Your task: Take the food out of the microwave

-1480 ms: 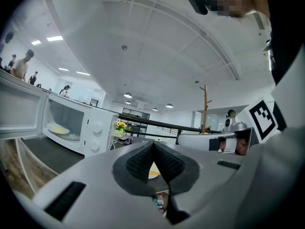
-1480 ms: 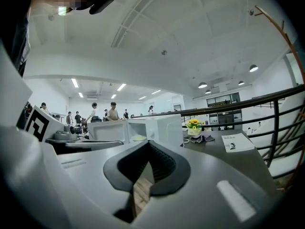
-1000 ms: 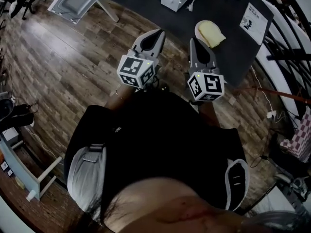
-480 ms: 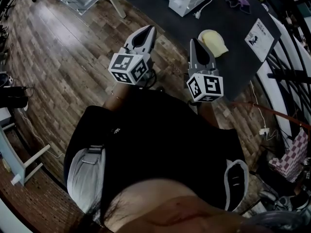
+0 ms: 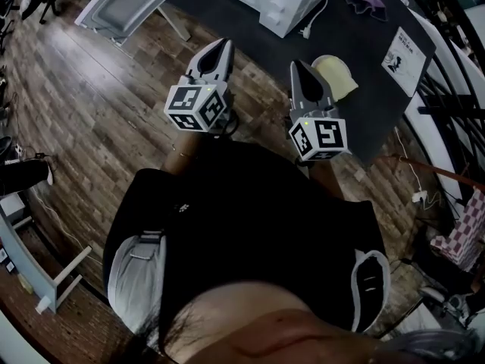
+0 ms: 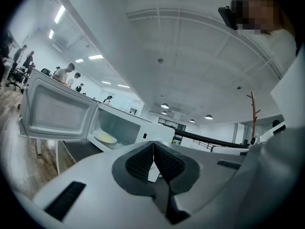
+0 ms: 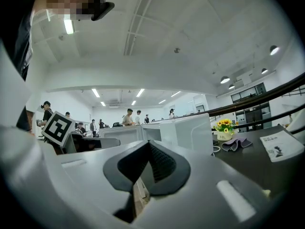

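left hand-held gripper, right hand-held gripper: two, both closed empty; one microwave, door open

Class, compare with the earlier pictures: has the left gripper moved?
Yes. The left gripper has shifted leftward, closer to the open white microwave door.

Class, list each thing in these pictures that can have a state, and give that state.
Microwave door: open.
Left gripper: shut, empty.
Right gripper: shut, empty.
Plate of food: resting on the table.
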The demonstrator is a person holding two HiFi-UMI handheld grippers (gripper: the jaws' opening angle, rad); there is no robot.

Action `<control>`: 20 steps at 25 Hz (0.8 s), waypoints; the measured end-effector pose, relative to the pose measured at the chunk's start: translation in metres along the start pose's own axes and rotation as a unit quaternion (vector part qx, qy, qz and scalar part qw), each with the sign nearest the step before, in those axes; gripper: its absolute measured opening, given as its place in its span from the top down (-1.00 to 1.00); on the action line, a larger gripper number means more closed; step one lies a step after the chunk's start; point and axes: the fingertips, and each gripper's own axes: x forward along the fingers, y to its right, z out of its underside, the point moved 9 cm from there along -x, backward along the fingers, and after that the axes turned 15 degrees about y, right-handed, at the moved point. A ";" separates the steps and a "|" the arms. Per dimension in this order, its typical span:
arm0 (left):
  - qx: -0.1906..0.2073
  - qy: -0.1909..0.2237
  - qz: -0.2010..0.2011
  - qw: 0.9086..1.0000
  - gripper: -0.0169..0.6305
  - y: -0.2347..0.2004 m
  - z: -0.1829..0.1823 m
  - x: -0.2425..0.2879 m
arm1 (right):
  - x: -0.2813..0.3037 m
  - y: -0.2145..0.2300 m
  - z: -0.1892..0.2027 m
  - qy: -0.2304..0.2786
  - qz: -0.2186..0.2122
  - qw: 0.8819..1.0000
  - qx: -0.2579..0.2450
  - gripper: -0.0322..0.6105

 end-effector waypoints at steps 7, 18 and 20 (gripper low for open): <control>-0.021 -0.027 0.041 0.999 0.92 -0.052 -0.008 0.048 | 0.051 -0.019 0.011 0.015 0.027 0.999 -0.009 0.90; -0.060 -0.070 0.077 0.993 0.92 -0.129 -0.016 0.115 | 0.126 -0.038 0.019 0.027 0.078 0.996 -0.024 0.90; -0.069 -0.078 0.081 0.991 0.92 -0.140 -0.015 0.124 | 0.135 -0.040 0.020 0.028 0.089 0.995 -0.029 0.90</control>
